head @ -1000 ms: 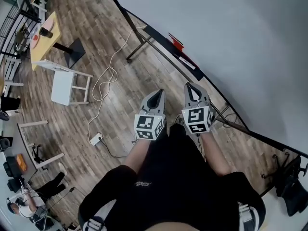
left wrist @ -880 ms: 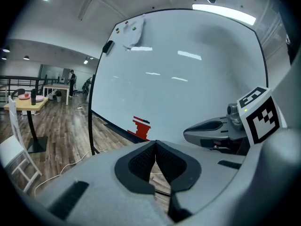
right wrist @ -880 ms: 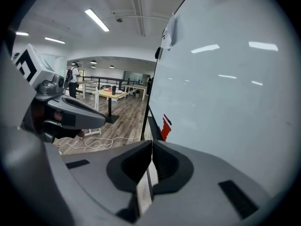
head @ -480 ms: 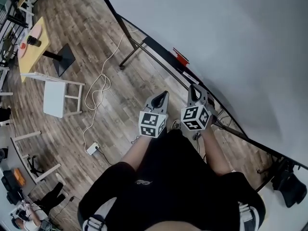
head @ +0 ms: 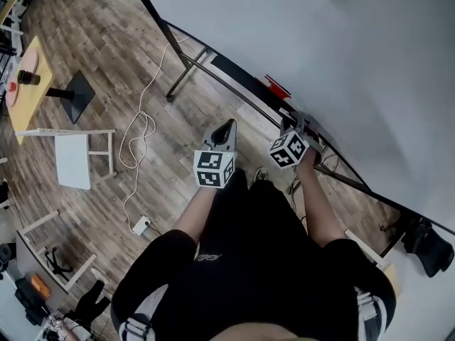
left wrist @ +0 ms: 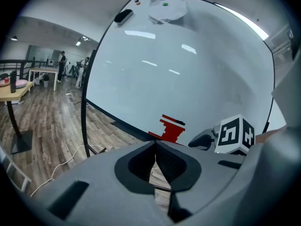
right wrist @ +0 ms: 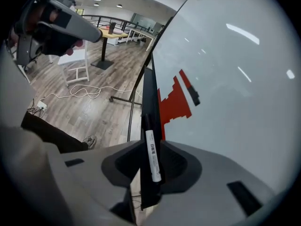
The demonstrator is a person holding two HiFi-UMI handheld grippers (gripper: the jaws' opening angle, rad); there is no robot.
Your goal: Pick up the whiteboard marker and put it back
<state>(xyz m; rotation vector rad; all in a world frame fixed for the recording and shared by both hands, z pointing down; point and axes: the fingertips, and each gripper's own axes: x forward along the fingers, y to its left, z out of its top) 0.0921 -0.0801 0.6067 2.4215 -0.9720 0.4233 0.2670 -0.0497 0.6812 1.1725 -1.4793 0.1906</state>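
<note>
The whiteboard marker point(right wrist: 152, 157), white-bodied with a black cap, lies lengthwise on the black tray point(right wrist: 149, 98) under the whiteboard point(head: 320, 48). My right gripper point(right wrist: 151, 146) points steeply down over the tray. Its jaws have just been opening and stand either side of the marker without pressing on it. In the head view the right gripper point(head: 295, 123) reaches the tray beside a red stepped shape point(head: 279, 87) on the board. My left gripper point(head: 226, 126) hangs over the floor to its left, shut and empty, its tips meeting point(left wrist: 155, 144).
A white cable point(head: 138, 130) runs across the wooden floor to a power strip point(head: 141, 224). A white stool point(head: 71, 158) and a yellow table point(head: 25, 84) stand at the far left. The whiteboard's stand leg point(head: 181, 66) reaches the floor.
Both grippers have moved toward the whiteboard's tray. The right one has tipped downward and now sits at the tray. The left one has shifted left.
</note>
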